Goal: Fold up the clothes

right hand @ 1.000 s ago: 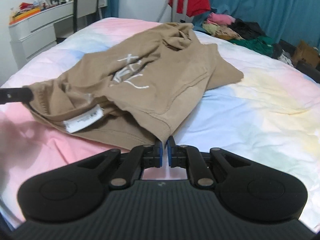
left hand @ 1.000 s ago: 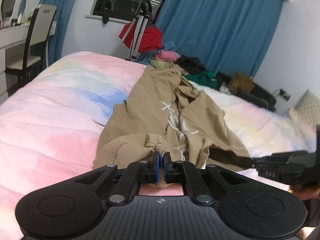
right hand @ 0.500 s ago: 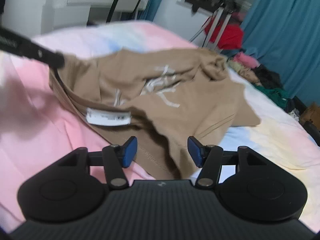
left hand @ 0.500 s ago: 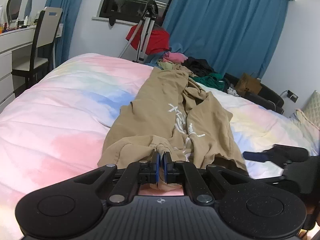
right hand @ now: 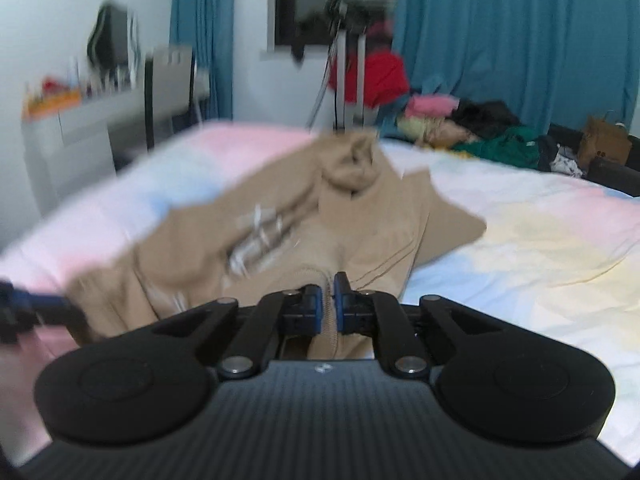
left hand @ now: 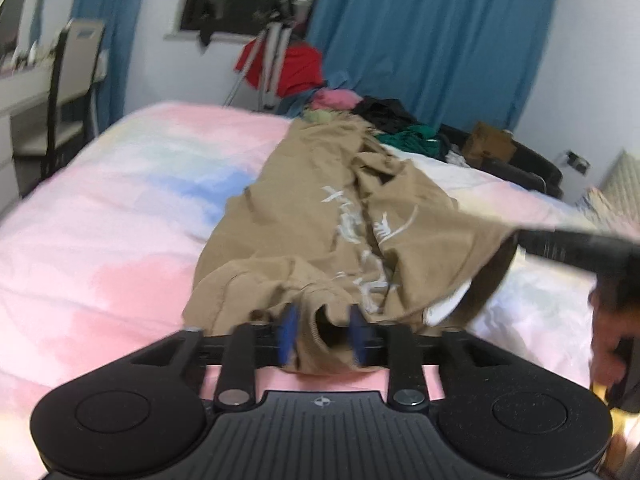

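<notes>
Motion blur smears the tan garment and its white print; the dresser clutter is too blurred to identify.

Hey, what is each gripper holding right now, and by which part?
Right gripper pinches the tan cotton top at a near edge fold. Left gripper is opening, fabric loose between its jaws.

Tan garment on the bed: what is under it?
The tan garment lies on a pastel quilt, which shows all around it. Whatever lies beneath the cloth itself is covered and cannot be seen.
</notes>
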